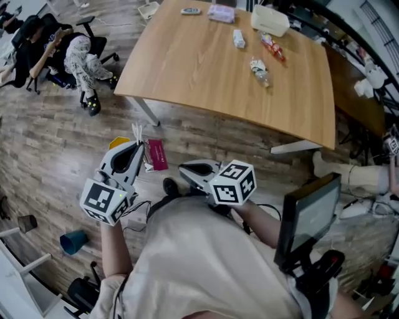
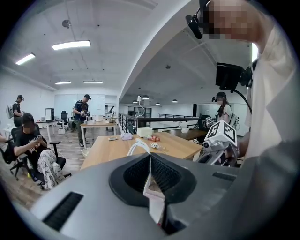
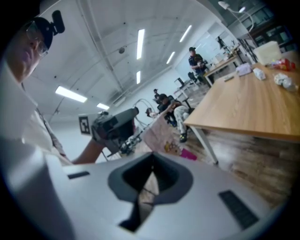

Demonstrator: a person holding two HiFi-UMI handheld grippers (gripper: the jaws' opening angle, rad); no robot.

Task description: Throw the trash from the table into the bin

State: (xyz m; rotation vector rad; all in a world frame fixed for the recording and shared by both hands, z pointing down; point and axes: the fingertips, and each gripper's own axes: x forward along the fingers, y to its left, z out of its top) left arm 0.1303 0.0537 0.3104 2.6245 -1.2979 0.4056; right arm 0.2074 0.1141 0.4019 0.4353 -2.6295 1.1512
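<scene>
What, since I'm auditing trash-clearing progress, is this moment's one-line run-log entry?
left gripper: shut on pink plastic wrapper | right gripper: shut | both away from light wooden table | crumpled clear wrapper on table

A pale wooden table [image 1: 206,68] is seen at the top, and on it are scattered a crumpled wrapper [image 1: 259,70], a red wrapper [image 1: 273,47], a white box [image 1: 269,20] and a lilac pack [image 1: 221,13]. Below it, over the plank floor [image 1: 56,143], the left gripper [image 1: 138,146] is held out with a magenta packet [image 1: 157,154] pinched at its tip, and the right gripper [image 1: 184,168] is held just beside it. A seated person [image 1: 75,53] is shown at the upper left, and a teal cup [image 1: 73,242] is seen on the floor at the lower left.
</scene>
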